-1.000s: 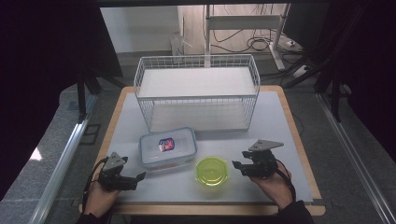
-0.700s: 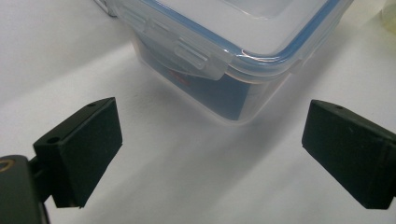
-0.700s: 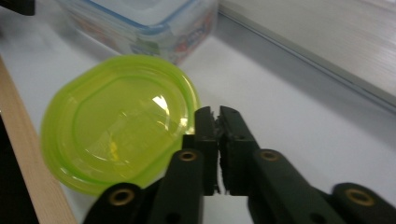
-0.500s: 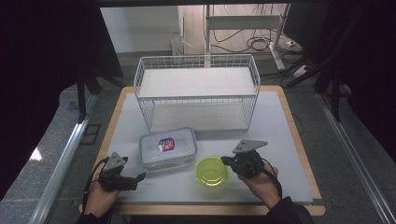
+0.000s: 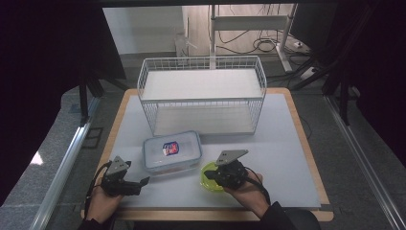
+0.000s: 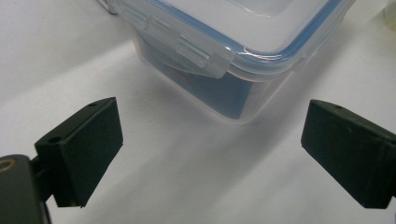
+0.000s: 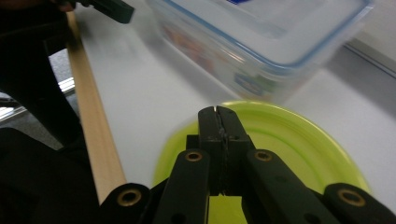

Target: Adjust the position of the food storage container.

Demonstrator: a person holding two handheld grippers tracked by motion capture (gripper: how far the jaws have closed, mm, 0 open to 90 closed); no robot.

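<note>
High view: my right tool [image 5: 224,173] hangs over the lime-green bowl [image 5: 207,178] at the near edge of the white worktop [image 5: 287,158]; my left tool [image 5: 143,181] rests low near the front left corner.
Right tool state: right gripper view shows both black jaws pressed flat together with nothing between them; they have just been closing.
Right tool position: its joined tips sit above the inside of the lime-green bowl [image 7: 299,144]; whether they touch it I cannot tell.
Left tool state: left gripper view shows my jaws spread wide, bare worktop between them, pinching nothing.
Left tool position: it points at the near corner of the clear lidded container [image 6: 224,51], which stands just beyond the jaws, untouched.
Bowl: on the worktop, just beside the clear lidded container [image 5: 172,151], on its right and nearer to me.
Container: lid clipped on, blue seal round the rim, a coloured label on top.
Wire basket [image 5: 201,96]: white, at the middle back of the worktop, well apart from both tools.
Blur: right gripper view is smeared, so the container's printing there is unreadable.
</note>
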